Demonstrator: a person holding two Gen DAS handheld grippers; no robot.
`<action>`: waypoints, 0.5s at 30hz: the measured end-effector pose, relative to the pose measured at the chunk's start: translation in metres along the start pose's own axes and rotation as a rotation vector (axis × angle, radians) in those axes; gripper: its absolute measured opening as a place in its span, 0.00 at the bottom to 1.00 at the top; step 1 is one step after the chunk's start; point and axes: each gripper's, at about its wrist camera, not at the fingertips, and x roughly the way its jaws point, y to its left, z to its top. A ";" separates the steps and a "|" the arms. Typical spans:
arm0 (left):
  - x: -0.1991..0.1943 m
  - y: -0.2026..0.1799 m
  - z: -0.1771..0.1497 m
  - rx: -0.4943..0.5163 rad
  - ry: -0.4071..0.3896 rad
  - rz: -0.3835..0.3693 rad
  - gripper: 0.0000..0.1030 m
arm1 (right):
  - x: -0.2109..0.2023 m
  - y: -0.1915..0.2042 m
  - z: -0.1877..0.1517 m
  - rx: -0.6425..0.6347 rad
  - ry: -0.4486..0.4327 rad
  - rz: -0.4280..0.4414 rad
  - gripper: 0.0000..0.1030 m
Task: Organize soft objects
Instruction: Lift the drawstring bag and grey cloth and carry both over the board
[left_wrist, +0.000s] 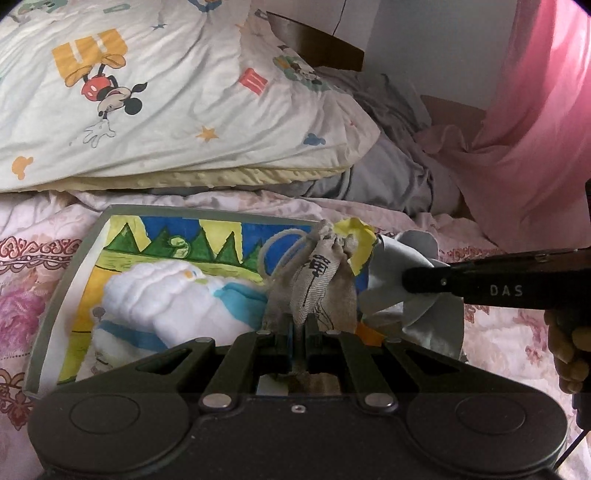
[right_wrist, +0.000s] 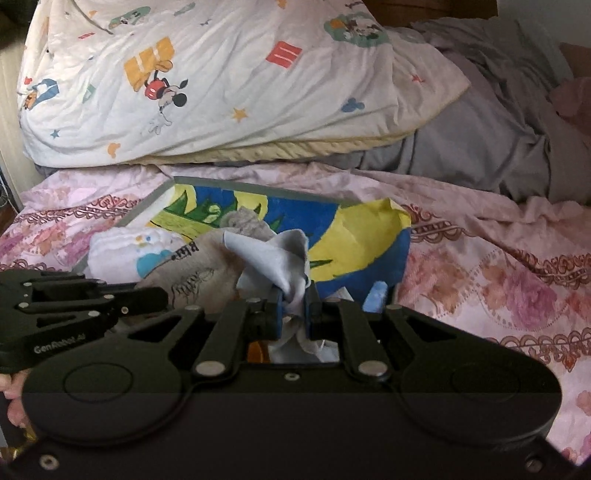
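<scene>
Pink floral bedding (right_wrist: 480, 266) spreads under everything we see, with a cartoon-print pillow (left_wrist: 166, 103) and a grey blanket (right_wrist: 498, 147) heaped behind. On the bedding sits a grey-rimmed tray (left_wrist: 66, 280) lined with a bright painted picture of green peaks, blue and yellow.

Our left gripper (left_wrist: 300, 325) has its jaws drawn nearly together, pinching the lower part of a beige drawstring pouch (left_wrist: 317, 280) that stands up just ahead of the fingertips, its cord looping to the left. Our right gripper (right_wrist: 293, 302) is likewise closed down tight, its blue pads biting a bunched grey cloth (right_wrist: 273, 258) that fans out above and hangs below the jaws.

Pouch and cloth touch, both over the tray. Inside the tray, left of the pouch, lies a folded white cloth with blue trim (left_wrist: 166, 299).
</scene>
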 end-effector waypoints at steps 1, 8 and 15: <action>0.000 -0.001 0.000 0.001 0.001 0.000 0.05 | 0.000 -0.001 -0.002 0.001 0.005 -0.002 0.08; -0.004 0.000 0.000 -0.012 0.003 0.006 0.12 | -0.003 -0.003 -0.008 0.010 0.017 -0.011 0.16; -0.021 0.001 -0.001 -0.032 -0.026 0.006 0.20 | -0.023 0.002 -0.009 0.018 -0.003 -0.022 0.31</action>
